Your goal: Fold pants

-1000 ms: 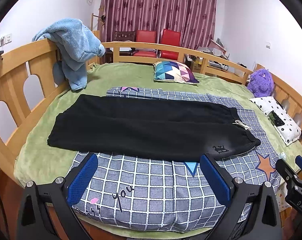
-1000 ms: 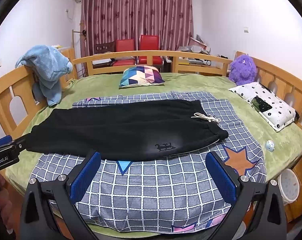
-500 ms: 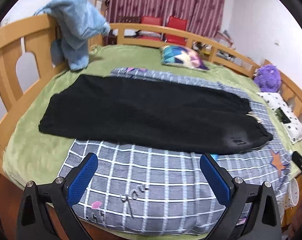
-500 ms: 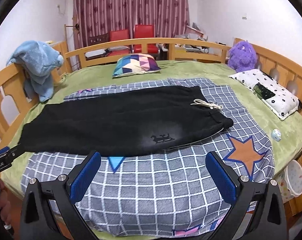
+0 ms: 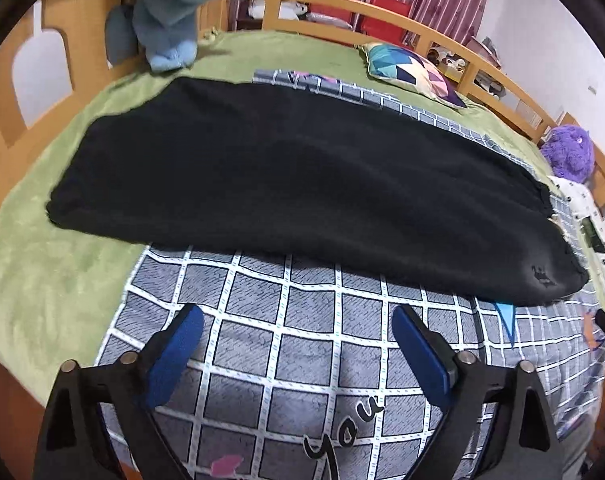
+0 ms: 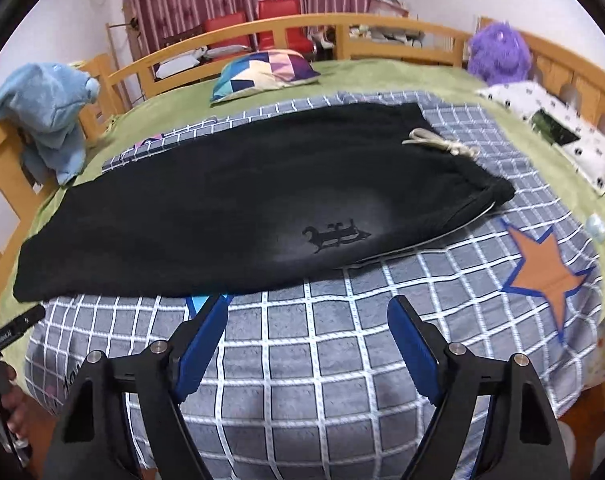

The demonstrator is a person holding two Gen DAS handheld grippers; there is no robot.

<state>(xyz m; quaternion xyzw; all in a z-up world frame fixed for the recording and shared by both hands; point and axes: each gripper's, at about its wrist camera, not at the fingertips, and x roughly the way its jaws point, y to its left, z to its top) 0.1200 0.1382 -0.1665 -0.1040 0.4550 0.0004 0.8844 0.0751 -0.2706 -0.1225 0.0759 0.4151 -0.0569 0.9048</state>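
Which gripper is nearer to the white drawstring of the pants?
Right. The right gripper hovers open before the waist half, below the drawstring. The left gripper hovers open nearer the leg end of the pants.

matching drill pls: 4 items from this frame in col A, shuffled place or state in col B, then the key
Column A
1. black pants
2. blue plush blanket
3. purple plush toy
4. left gripper

Column B
a. draped over the wooden bed rail
b. open, over the checked blanket, holding nothing
c. laid out flat, waistband toward the polka-dot pillow
d. sitting by the far rail, near the polka-dot pillow

Pairs: 1-c, 2-a, 3-d, 4-b
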